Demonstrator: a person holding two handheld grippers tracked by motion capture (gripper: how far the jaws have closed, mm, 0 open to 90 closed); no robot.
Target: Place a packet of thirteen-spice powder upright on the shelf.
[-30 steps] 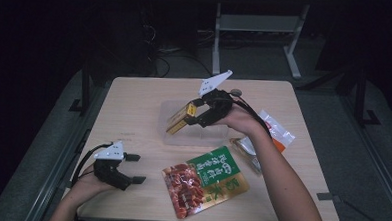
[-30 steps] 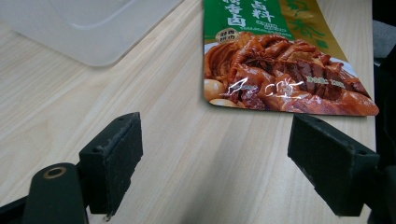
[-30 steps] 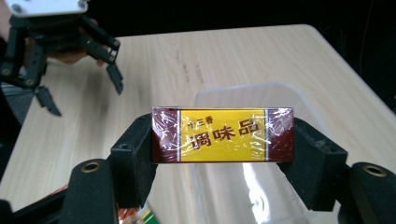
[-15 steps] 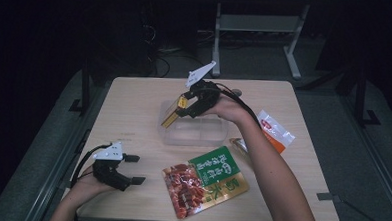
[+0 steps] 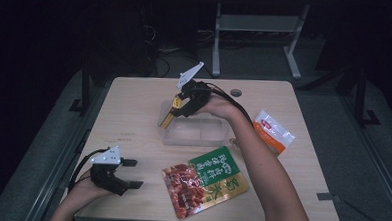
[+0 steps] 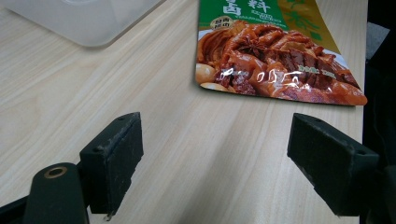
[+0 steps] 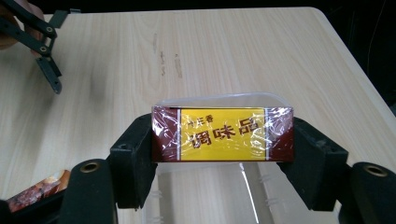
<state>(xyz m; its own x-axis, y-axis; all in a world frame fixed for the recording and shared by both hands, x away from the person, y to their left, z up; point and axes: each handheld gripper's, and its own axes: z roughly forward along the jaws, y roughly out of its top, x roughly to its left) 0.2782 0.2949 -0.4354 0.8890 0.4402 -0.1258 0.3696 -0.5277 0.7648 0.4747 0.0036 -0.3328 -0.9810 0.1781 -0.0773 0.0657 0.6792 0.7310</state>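
Right gripper [image 5: 169, 117] squeezing a little yellow and brown packet [image 7: 222, 134], up over the clear box [image 5: 198, 131] at 12 o'clock of the table [image 5: 134, 108]. Left gripper [image 5: 131, 173] down at 8 o'clock, jaws wide apart, nothing between.

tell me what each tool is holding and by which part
The right tool clamps a yellow-and-maroon packet by its two short ends. The left tool holds nothing.
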